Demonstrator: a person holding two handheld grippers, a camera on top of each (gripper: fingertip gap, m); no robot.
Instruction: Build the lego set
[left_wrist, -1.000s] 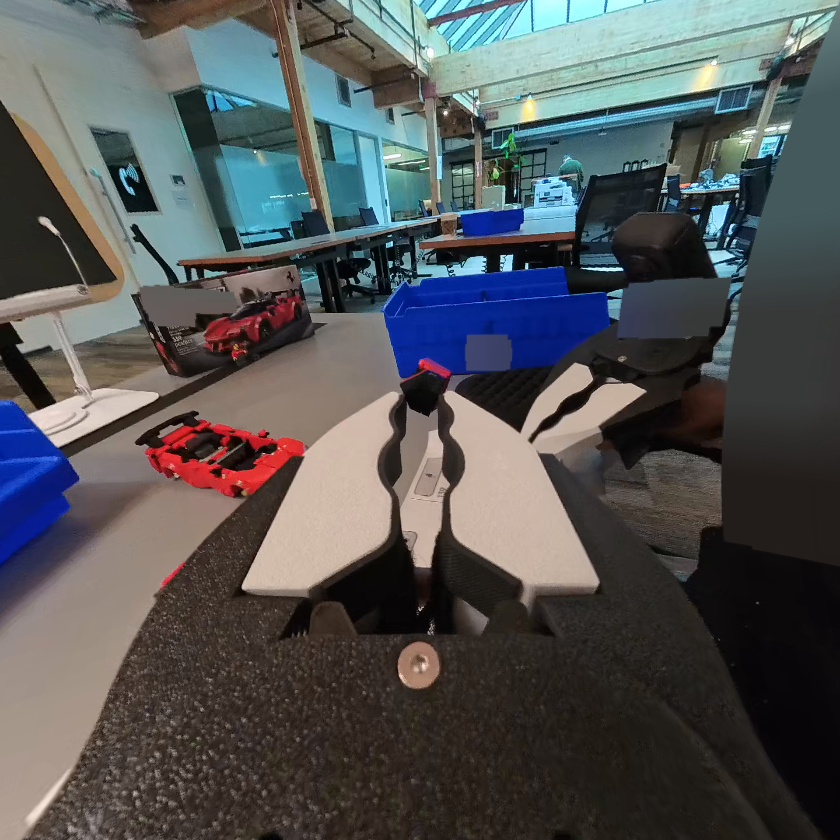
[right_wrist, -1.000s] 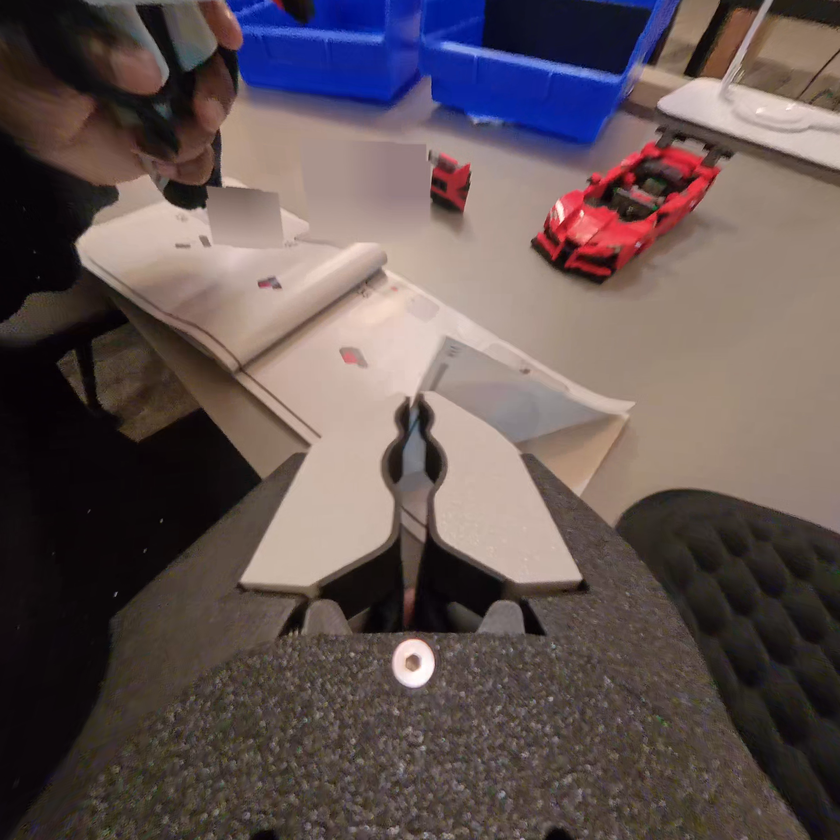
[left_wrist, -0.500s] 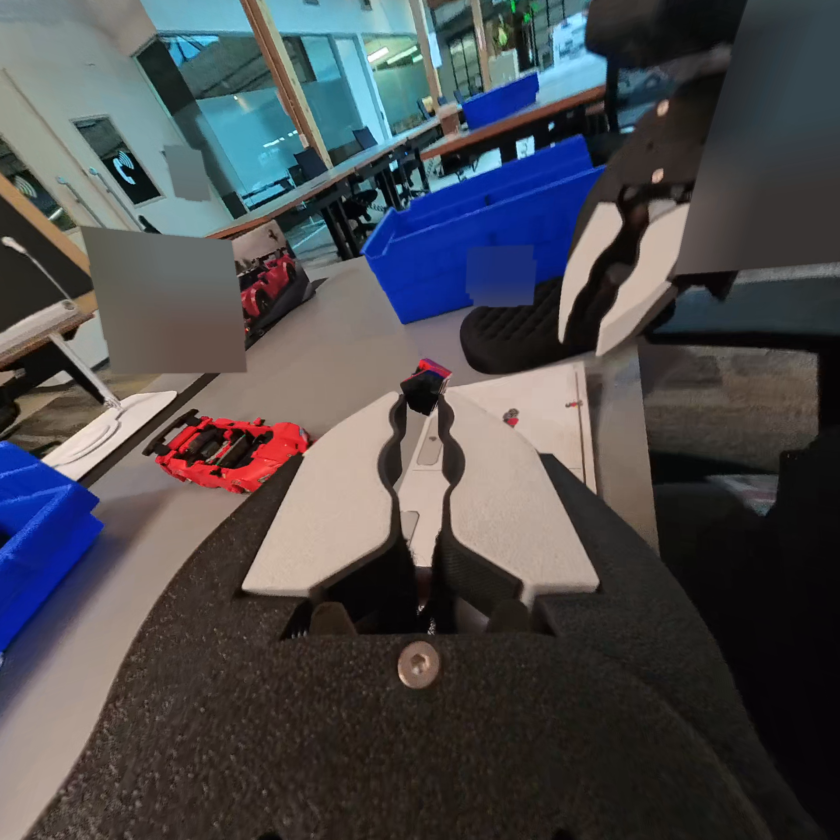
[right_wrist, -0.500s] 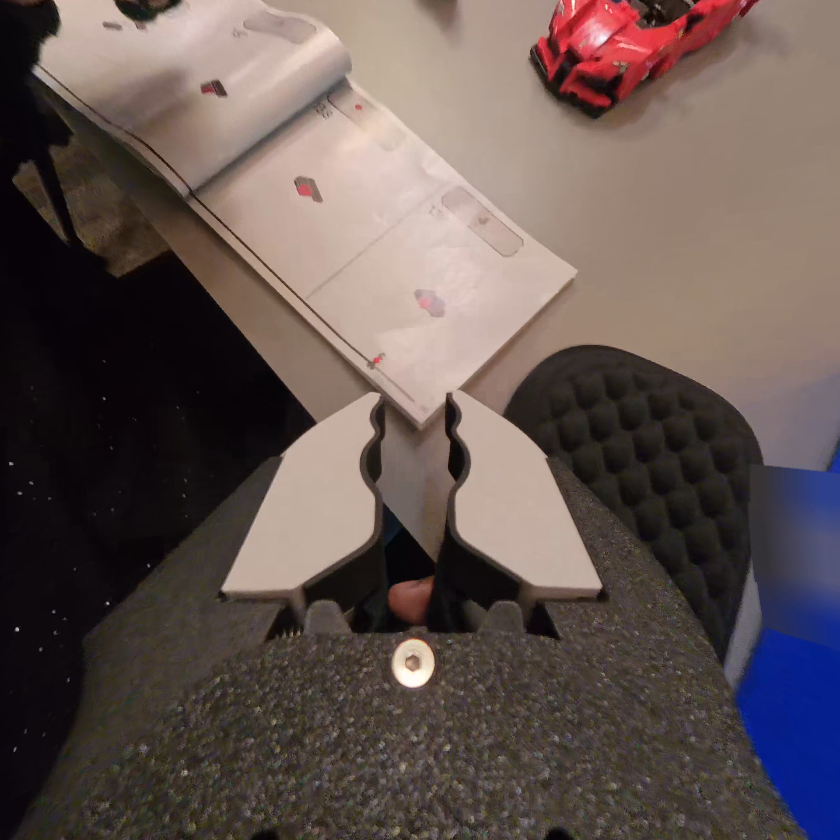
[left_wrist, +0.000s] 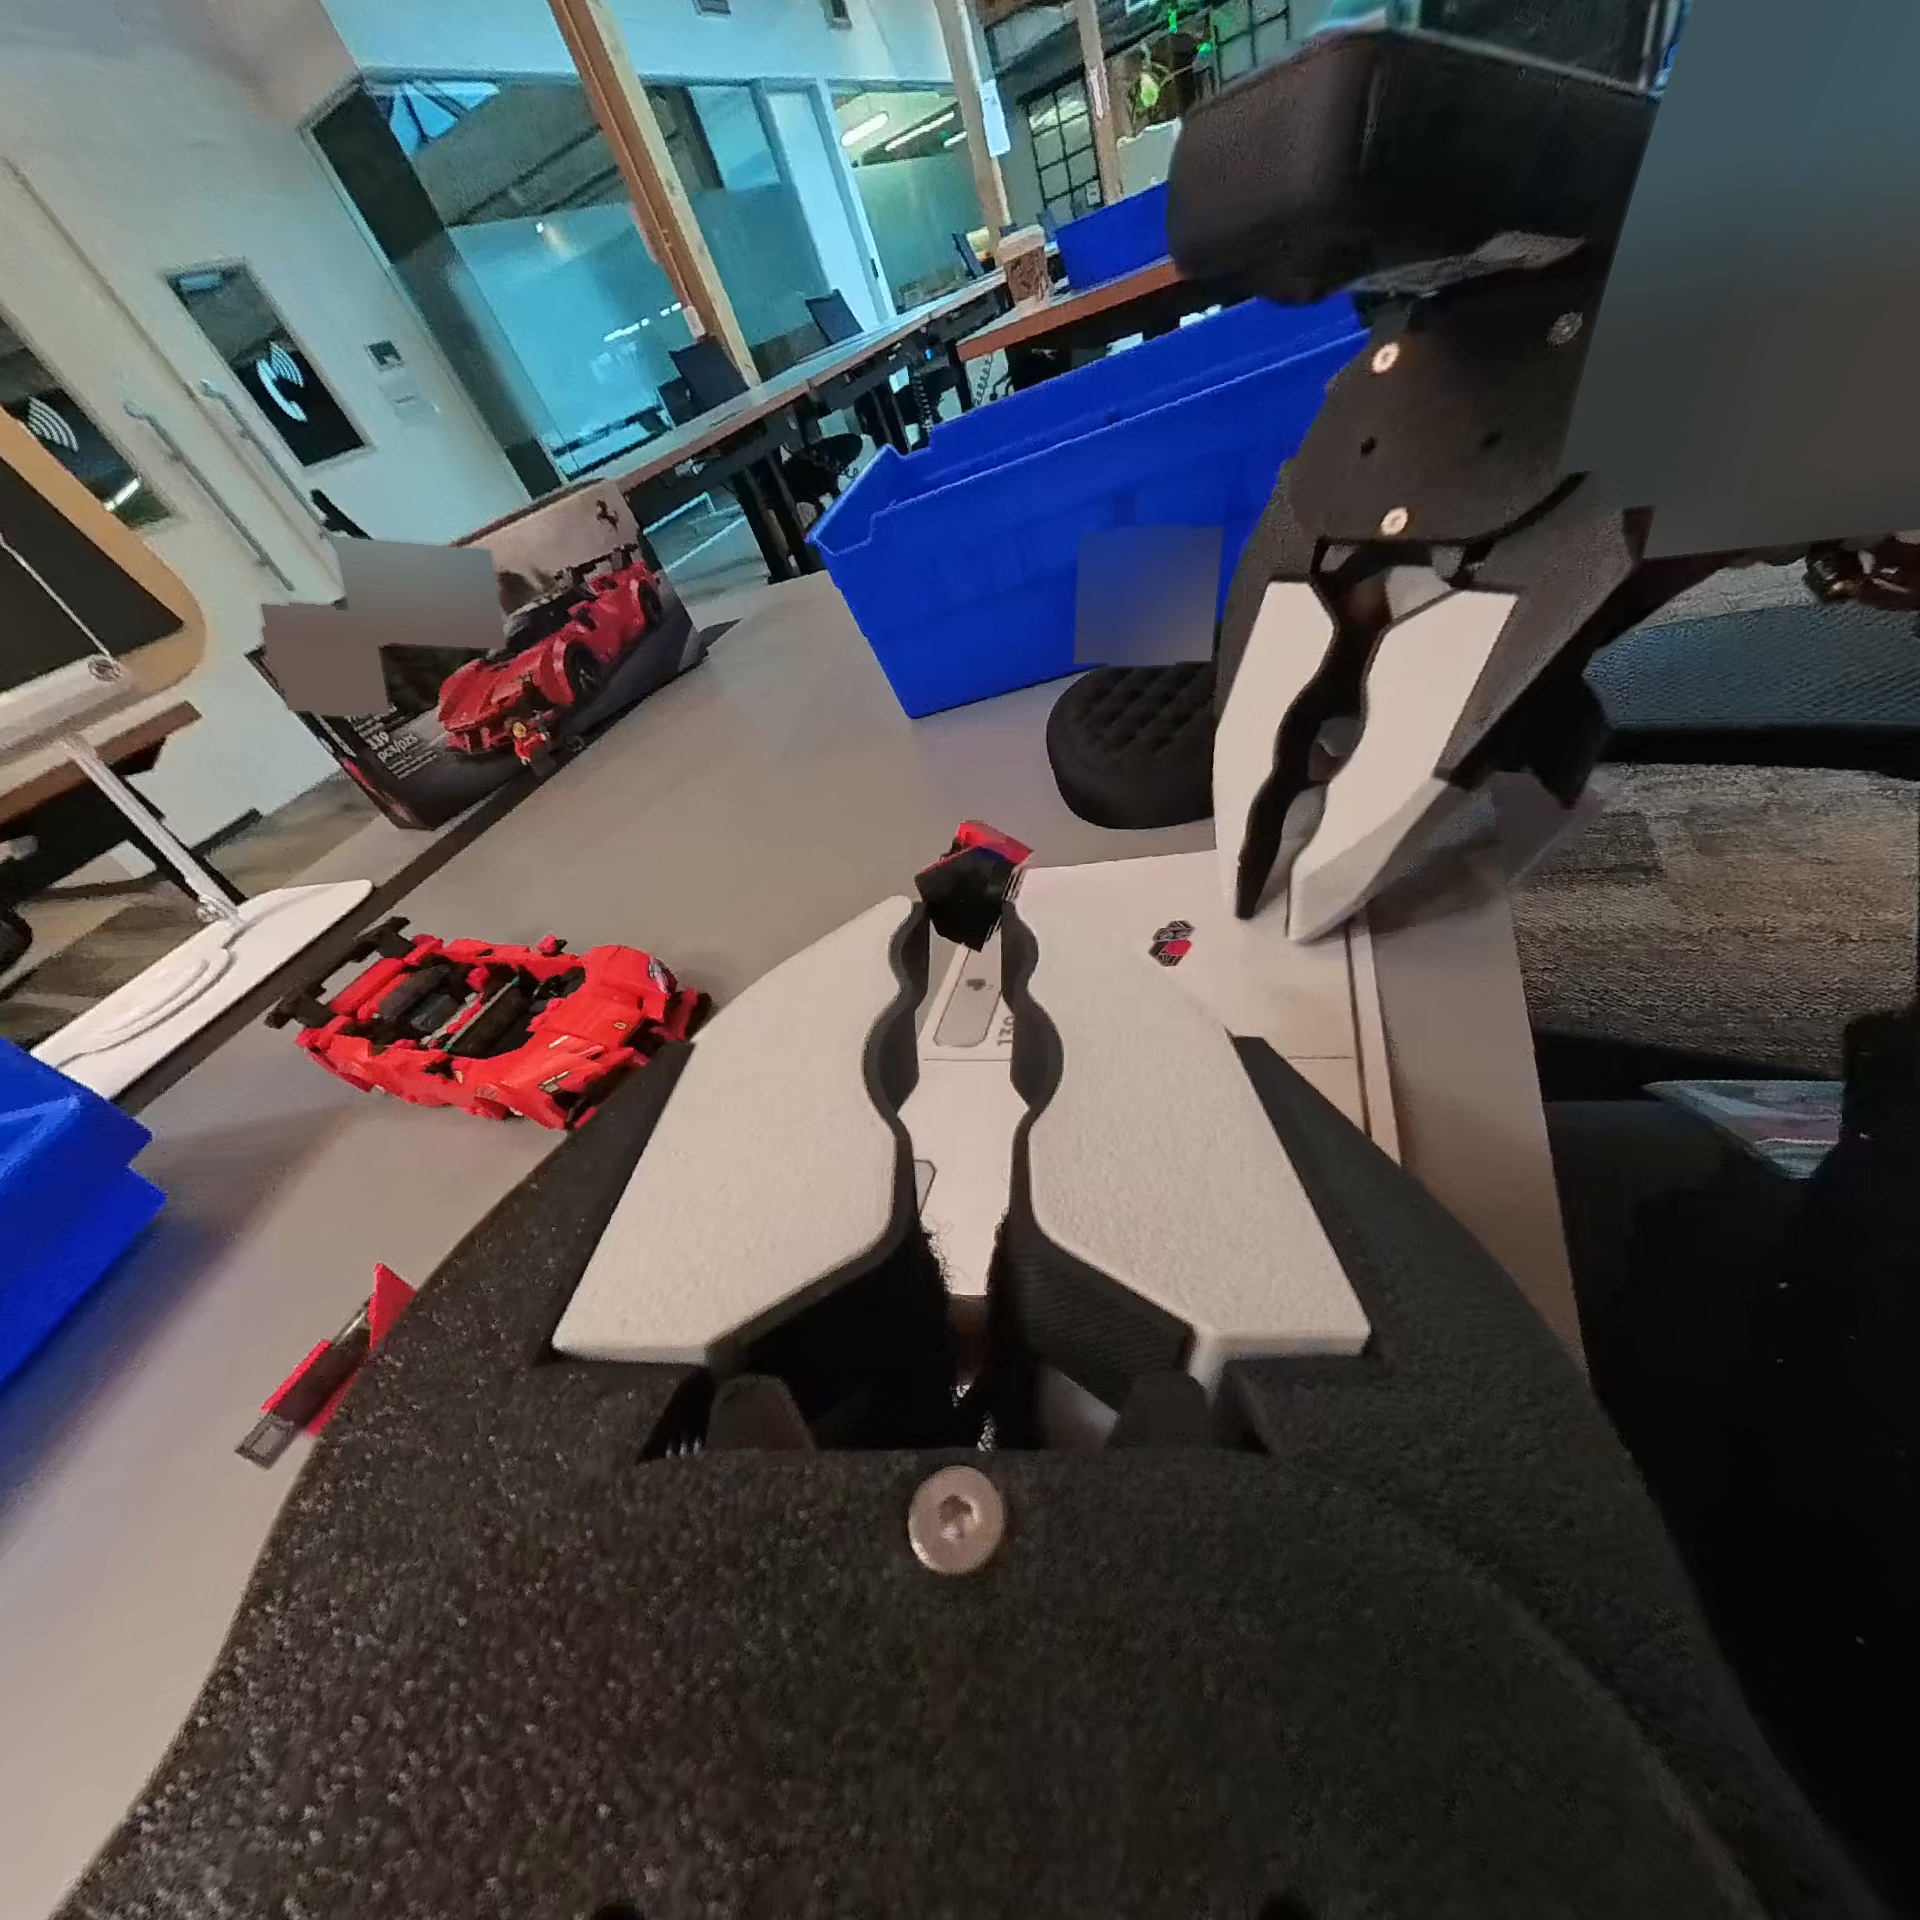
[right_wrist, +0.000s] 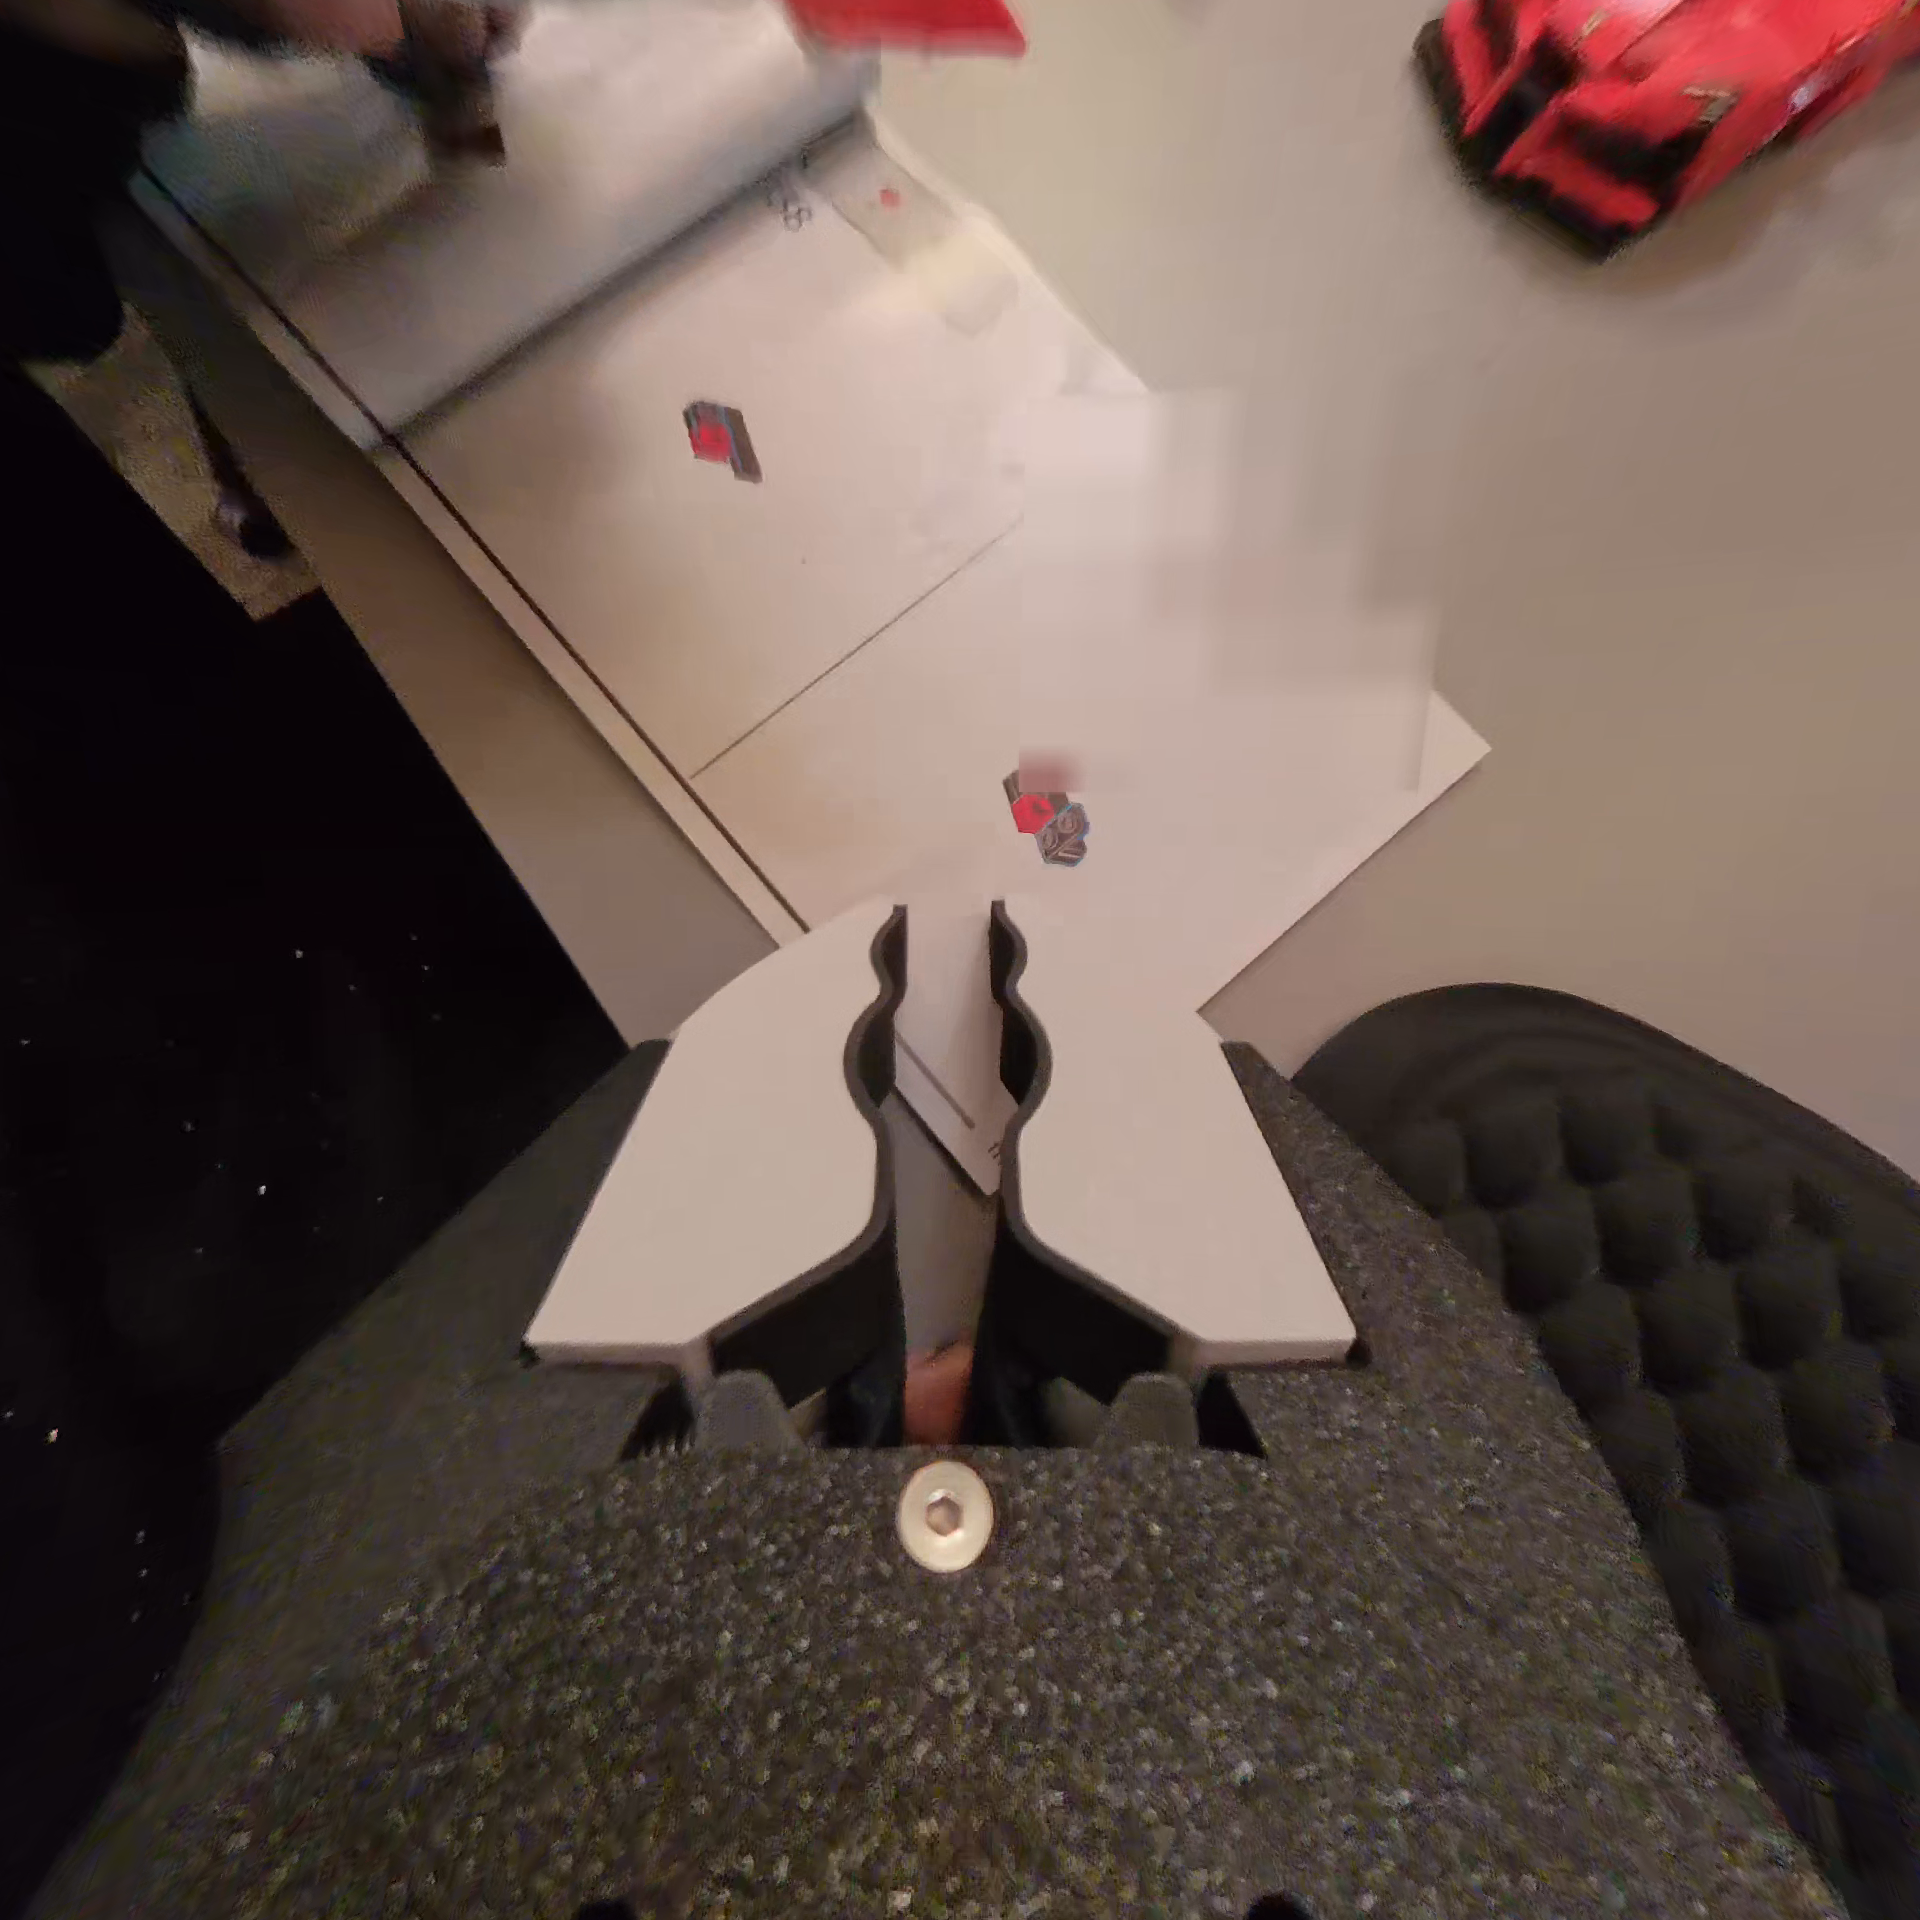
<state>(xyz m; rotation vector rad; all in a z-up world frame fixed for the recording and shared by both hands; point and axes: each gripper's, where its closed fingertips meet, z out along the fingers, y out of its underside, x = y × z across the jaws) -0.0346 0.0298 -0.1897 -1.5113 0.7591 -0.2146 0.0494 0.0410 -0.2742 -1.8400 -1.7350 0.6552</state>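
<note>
The left claw (left_wrist: 961, 920) is clenched on a small black-and-red lego piece (left_wrist: 971, 878), pinched at the very fingertips so most of the piece stands proud above them. The right claw (right_wrist: 945, 914) is released and empty, its jaws parted by a narrow gap; in its own view it hangs over the near corner of the open instruction booklet (right_wrist: 831, 644), which lies on the grey worktop (right_wrist: 1558, 520). In the left wrist view, that right claw sits at about two o'clock from the held piece, tips angled down and just above the booklet page, near the piece but not touching it. The partly built red lego car (left_wrist: 488, 1023) rests on the worktop at about nine o'clock from the left claw, well apart, its long axis running roughly left to right across that view. A loose red-and-black part (left_wrist: 327, 1361) lies at about eight o'clock, close to the claw body. Farther out stand a blue bin (left_wrist: 997, 561), the set's box (left_wrist: 561, 665) and a black padded rest (right_wrist: 1621, 1247). Judging by this, the left claw is nearer the car, so the piece would travel leftward to it.
</note>
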